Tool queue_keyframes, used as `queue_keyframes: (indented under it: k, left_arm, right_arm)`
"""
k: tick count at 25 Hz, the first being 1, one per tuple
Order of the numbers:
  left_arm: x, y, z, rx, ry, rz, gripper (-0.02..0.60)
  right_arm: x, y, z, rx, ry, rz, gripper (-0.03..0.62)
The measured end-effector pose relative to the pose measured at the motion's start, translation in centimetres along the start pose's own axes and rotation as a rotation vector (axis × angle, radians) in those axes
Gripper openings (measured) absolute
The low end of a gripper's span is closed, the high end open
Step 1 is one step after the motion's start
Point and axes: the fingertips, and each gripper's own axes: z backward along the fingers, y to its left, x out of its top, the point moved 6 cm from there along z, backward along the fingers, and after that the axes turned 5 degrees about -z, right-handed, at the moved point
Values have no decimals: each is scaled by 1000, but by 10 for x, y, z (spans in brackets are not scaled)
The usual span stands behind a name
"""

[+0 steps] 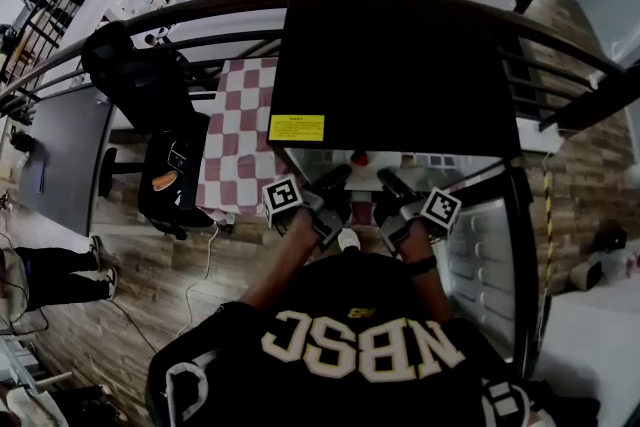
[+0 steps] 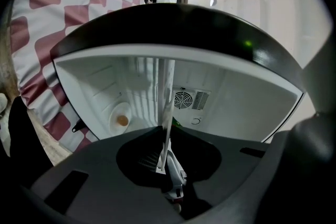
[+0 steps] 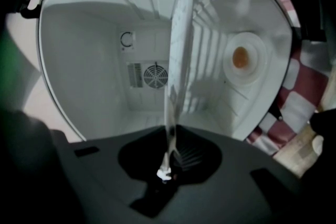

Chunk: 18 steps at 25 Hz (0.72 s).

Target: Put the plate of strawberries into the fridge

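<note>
Seen from the head view, the left forearm rises from the torso toward 12 o'clock, and the right forearm runs beside it. The left gripper points to 1 o'clock, and its marker cube sits at its 8 o'clock. The right gripper points to 11 o'clock, its own cube at 4 o'clock. The two grippers are near each other, tips converging. Each has its jaws pinched on the thin plate, seen edge-on.

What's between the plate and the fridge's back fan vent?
Nothing stands there: only bare white fridge interior between the plate and the fan vent, seen in the right gripper view.
</note>
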Motion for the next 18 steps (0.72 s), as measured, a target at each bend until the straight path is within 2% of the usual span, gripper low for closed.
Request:
queue_keyframes:
  k: [6, 7, 9, 11, 18]
  left_arm:
    - [-1, -2, -2, -13, 11, -25, 46]
    - [-1, -2, -2, -17, 11, -26, 46]
    - [-1, -3, -2, -28, 9, -36, 46]
    - [-2, -5, -2, -33, 10, -61, 55]
    - [-4, -15, -4, -61, 55, -204, 148]
  right_arm:
    - [2, -2, 2, 18, -24, -13, 64]
    - [2, -2, 2, 17, -20, 3, 89]
    - [1, 0, 2, 14, -6, 53, 191]
    - [-1, 2, 1, 11, 9, 98, 239]
    - [-4, 2, 2, 0, 12, 143, 265]
